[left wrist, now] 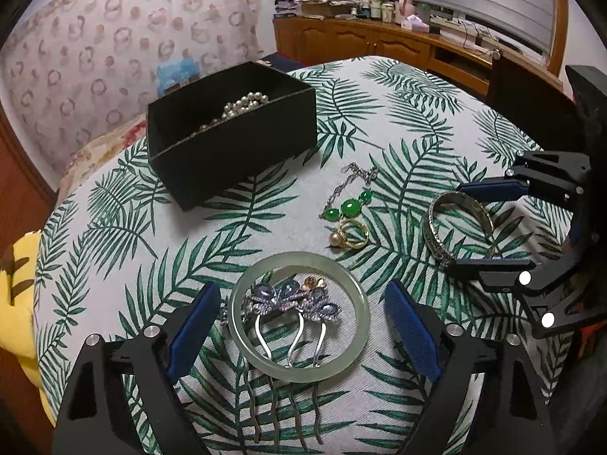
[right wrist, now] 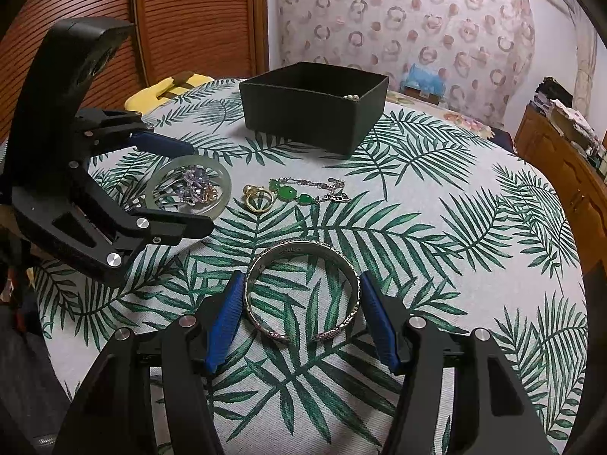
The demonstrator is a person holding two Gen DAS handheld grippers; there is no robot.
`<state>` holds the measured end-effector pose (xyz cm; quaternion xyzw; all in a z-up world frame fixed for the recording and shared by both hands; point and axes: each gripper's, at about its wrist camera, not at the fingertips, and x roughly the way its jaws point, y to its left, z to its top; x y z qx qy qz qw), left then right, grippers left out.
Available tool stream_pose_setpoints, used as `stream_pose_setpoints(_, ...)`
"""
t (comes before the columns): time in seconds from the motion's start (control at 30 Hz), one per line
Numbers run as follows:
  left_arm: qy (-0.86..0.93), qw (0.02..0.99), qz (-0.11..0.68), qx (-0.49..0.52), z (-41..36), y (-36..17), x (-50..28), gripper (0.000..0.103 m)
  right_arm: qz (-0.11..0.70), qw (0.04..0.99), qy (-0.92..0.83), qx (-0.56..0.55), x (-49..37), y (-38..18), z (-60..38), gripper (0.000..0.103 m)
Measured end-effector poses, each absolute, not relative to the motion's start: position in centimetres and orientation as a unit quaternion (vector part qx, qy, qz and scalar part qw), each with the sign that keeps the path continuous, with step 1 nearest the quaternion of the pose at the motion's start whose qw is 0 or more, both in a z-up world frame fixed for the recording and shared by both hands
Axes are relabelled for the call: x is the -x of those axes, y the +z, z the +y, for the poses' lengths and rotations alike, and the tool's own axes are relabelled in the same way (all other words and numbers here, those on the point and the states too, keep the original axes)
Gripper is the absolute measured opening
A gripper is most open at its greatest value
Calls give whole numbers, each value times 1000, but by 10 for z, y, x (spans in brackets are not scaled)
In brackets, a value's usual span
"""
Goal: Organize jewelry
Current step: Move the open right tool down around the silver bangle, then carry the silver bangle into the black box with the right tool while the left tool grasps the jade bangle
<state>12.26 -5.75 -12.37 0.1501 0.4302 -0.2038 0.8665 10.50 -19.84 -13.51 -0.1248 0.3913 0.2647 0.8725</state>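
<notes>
Progress: I judge the sort partly done. Pearl necklace (left wrist: 242,105) already lies in the black box (left wrist: 231,163); five pieces are still out on the table (left wrist: 398,87).
Left tool (left wrist: 299,335): spread wide, pinching nothing. Its blue pads flank the pale jade bangle (left wrist: 239,326) without touching it.
Right tool (right wrist: 299,311): spread, one pad to each side of the silver cuff (right wrist: 303,256), at or just off its outer wall. I can't tell if they press it; the cuff lies flat on the cloth, not lifted.
Jade bangle: near the table edge closest to me, left side, flat.
Hair comb (left wrist: 292,299): jewelled head lies inside the bangle's ring, prongs run out under the rim toward the near edge. It looks to me likely to snag if the bangle is lifted first.
Green pendant necklace (left wrist: 349,206): mid-table, chain trailing toward the box.
Gold pearl ring (left wrist: 351,237): just beside the pendant, on its near side.
Black box: open, toward the far edge, well apart from both tools.
Surface: round table, white cloth with green fern print, woven and slightly textured.
Room: bedroom I think; curtain with pink ring pattern, louvred wooden door (right wrist: 170,19), wooden sideboard (left wrist: 379,43) cluttered with bottles under a blind, something yellow (left wrist: 19,303) off the table's left edge.
</notes>
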Motion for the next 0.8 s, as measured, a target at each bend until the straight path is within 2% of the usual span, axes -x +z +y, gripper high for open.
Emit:
stream_pose_setpoints(0.07, -197, 869, 426, -157, -56, -125, -122, 74, 393, 871, 265, 127, -105, -136, -197, 63)
stream_pose_setpoints(0.1, -197, 870, 424, -155, -54, -125, -121, 69, 393, 871, 265, 127, -105, -136, -197, 63)
stream_pose_setpoints(0.8, -189, 907, 365, -88, -39, -91, -111, 68, 392, 872, 262, 133, -104, -136, -195, 63)
